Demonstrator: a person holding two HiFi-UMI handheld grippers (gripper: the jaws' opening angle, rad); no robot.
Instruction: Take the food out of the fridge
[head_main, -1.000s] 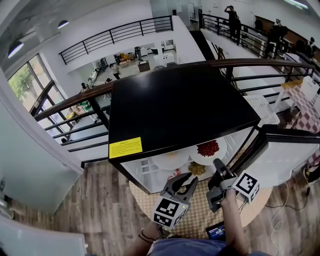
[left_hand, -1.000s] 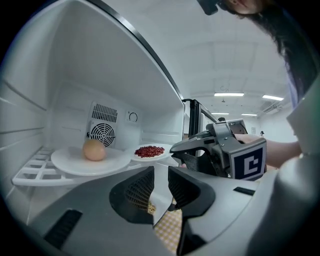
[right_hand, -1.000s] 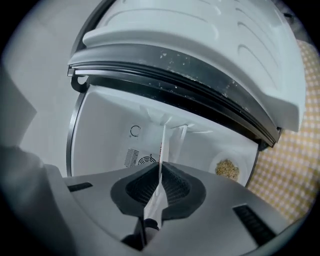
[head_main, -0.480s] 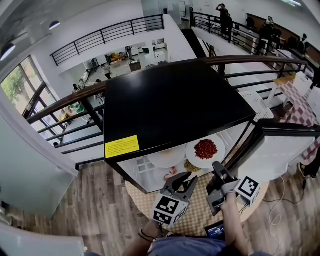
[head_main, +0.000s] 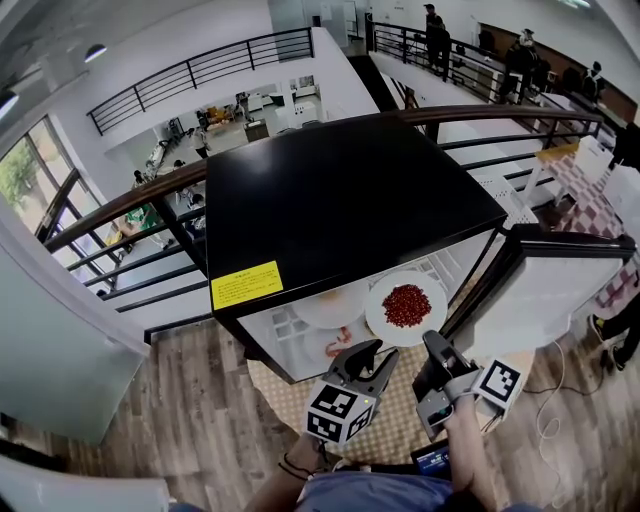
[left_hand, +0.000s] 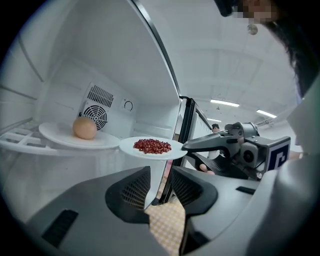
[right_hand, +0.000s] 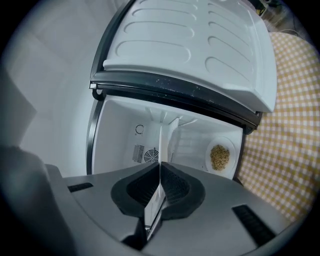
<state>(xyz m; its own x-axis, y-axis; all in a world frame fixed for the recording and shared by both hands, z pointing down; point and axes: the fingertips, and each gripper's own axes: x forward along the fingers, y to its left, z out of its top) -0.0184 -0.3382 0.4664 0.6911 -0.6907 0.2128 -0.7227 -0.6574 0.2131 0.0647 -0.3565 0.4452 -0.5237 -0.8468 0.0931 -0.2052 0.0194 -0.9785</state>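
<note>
A white plate of red beans (head_main: 405, 307) (left_hand: 151, 146) hangs just outside the open fridge (head_main: 340, 210), level. My right gripper (head_main: 432, 346) (left_hand: 192, 145) is shut on its near rim; in the right gripper view that rim (right_hand: 160, 150) shows edge-on between the pads. My left gripper (head_main: 371, 352) (left_hand: 160, 182) sits beside it on the left, its jaws opening with nothing between them. Inside, a plate with a round brown food (left_hand: 85, 128) rests on the upper shelf, and a plate of yellowish grains (right_hand: 219, 157) lies lower down.
The fridge door (head_main: 560, 290) (right_hand: 200, 50) stands swung open to the right. A yellow checked cloth (head_main: 400, 420) (right_hand: 290, 125) covers the surface under the fridge. Reddish food (head_main: 338, 345) shows on a lower shelf. A railing (head_main: 130, 205) runs behind the fridge.
The plate of red beans has come further out of the fridge toward me, carried by my right gripper. My left gripper has stayed in about the same place.
</note>
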